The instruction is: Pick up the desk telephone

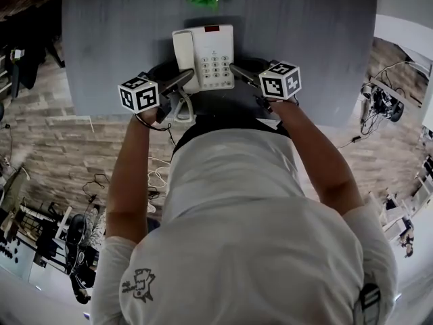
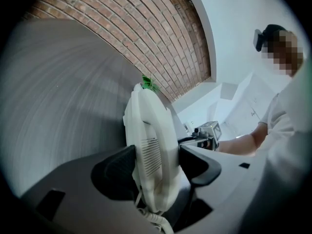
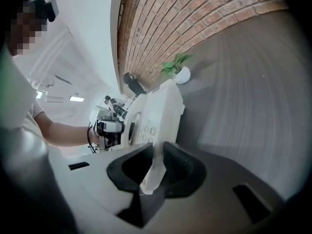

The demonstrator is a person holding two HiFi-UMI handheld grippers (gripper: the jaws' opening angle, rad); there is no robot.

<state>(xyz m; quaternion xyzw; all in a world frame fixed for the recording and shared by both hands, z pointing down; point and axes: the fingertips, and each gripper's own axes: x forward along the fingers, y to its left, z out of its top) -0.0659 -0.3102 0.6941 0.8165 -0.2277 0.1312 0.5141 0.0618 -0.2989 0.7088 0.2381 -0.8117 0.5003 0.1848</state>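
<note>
Straight ahead of both tools and caught between them: desk telephone (image 1: 206,56), apparently resting on grey worktop (image 1: 115,26). Probably light, with a stiff plastic shell, smooth and liable to slip. Loose handset (image 1: 183,49) and coiled cord (image 1: 183,107) apt to tumble or drag if tilted, so best taken by both side edges and kept level. Spread wide, left tool (image 2: 155,165) nonetheless pinching the thick handset side between its pads. Nearly closed, right tool (image 3: 155,167) pinching the thin keypad-side rim. Both forearms stretched forward, wrists angled down and inward, converging on the body from either side.
</note>
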